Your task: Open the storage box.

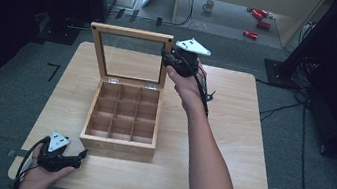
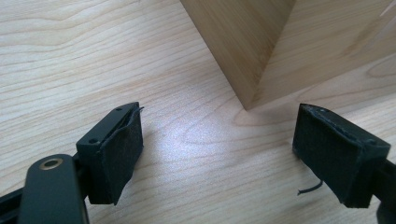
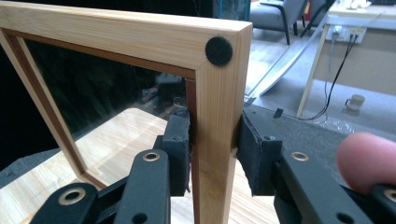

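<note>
The left gripper, lower left of the high view, rests on the table with jaws spread wide, empty, near the wooden box. At upper centre, the right gripper clamps the upright lid by its side rail.

One wooden box is counted on the table, near its front-left corner. One glazed lid stands raised at the box's rear edge. Nine compartments are counted inside, in three rows of three. Two grippers are counted: the left gripper and the right gripper.
</note>
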{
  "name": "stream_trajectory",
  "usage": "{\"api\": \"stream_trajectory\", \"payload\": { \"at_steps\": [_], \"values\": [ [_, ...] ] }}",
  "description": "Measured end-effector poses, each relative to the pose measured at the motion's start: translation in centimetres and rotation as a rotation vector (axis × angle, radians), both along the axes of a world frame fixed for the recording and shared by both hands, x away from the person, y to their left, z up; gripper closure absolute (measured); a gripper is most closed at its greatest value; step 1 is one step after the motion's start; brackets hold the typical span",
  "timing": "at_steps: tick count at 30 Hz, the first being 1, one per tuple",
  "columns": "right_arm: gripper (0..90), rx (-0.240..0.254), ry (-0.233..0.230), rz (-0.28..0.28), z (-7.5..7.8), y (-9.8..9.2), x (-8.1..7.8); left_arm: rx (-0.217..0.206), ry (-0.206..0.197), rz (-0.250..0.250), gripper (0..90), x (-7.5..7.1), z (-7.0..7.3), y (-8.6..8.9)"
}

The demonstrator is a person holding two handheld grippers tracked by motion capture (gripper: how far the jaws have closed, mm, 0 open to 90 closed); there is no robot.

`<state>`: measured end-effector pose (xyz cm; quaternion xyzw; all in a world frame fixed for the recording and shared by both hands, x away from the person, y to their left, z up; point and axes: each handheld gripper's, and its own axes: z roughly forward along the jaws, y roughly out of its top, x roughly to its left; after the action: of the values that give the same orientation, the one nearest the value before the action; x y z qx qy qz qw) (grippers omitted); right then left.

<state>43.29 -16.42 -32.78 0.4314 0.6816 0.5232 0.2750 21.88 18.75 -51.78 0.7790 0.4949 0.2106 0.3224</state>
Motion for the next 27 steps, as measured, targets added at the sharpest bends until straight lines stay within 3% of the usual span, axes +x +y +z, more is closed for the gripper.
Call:
{"api": "stream_trajectory", "payload": {
  "at_steps": [9, 17, 27],
  "values": [
    [66.7, 0.032, 0.058, -0.053, 0.1, 0.4, 2.4, 0.001, 0.0, -0.003, 16.7, 0.0, 0.0, 0.0],
    [66.7, 0.038, 0.069, -0.074, -0.1, 0.5, 3.4, 0.0, -0.001, -0.007, 16.6, 0.1, 0.0, 0.1],
    [66.4, 0.063, 0.094, -0.139, -0.6, 1.1, 5.0, 0.001, 0.0, -0.01, 16.7, 0.1, 0.0, 0.1]
  ]
}}
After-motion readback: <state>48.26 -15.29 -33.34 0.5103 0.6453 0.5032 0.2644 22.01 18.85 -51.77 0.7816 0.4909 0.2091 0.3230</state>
